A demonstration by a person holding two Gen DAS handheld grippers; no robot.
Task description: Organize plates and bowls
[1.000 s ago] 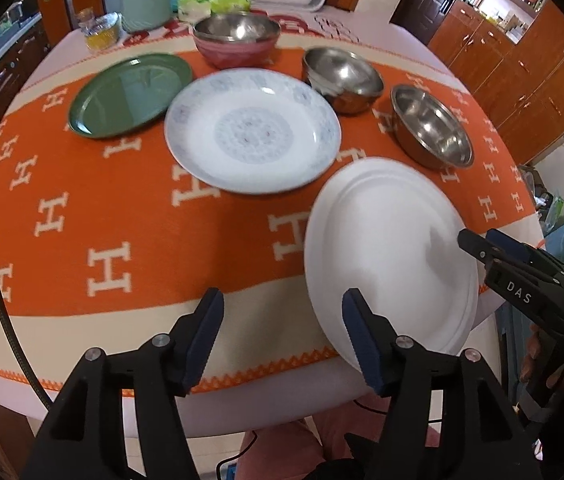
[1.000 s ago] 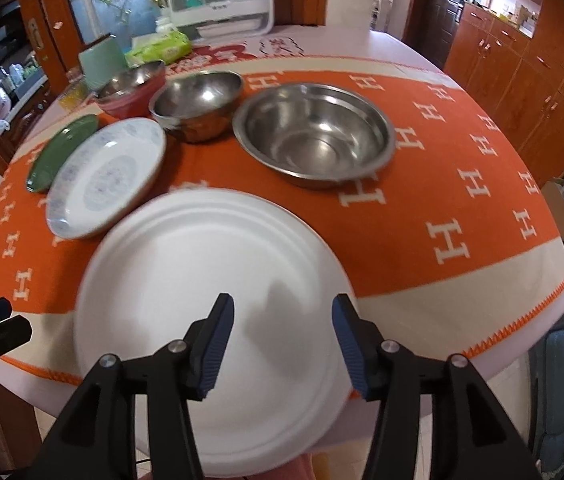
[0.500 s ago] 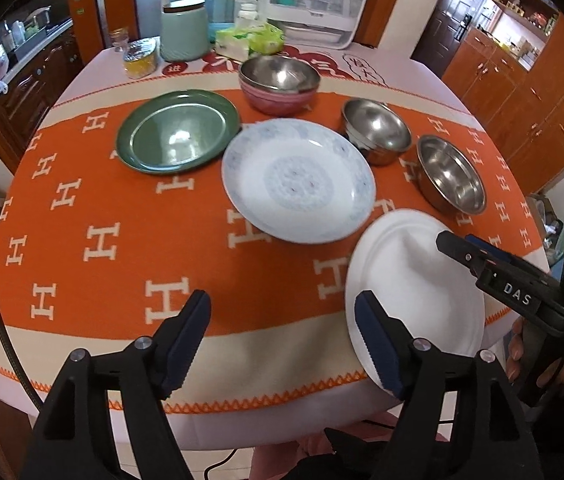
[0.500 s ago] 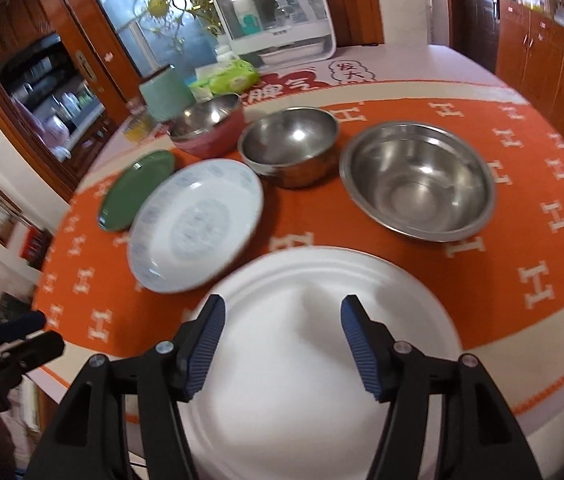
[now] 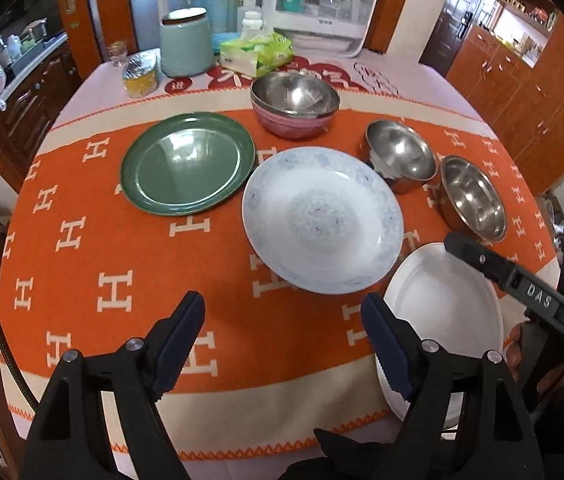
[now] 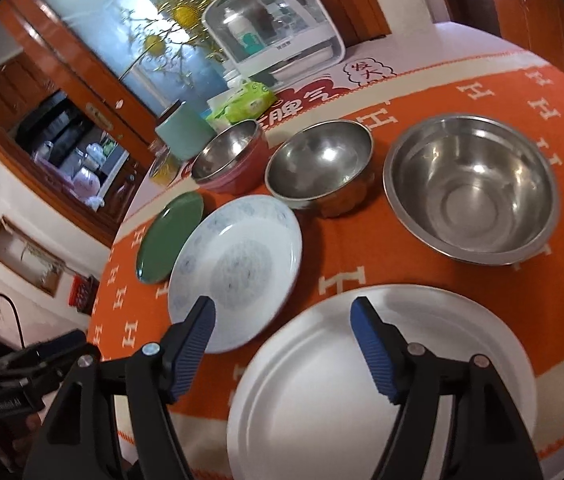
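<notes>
Dishes are lying on the orange cloth of the table [image 5: 81, 264]: white plate [image 6: 362, 392] at the near edge, patterned plate [image 5: 322, 220] and green plate [image 5: 187, 162] toward the middle, three steel bowls [image 6: 470, 188] behind. We are holding the left gripper [image 5: 282, 336] and right gripper [image 6: 282, 340] above them, jaws widening, nothing between them.
</notes>
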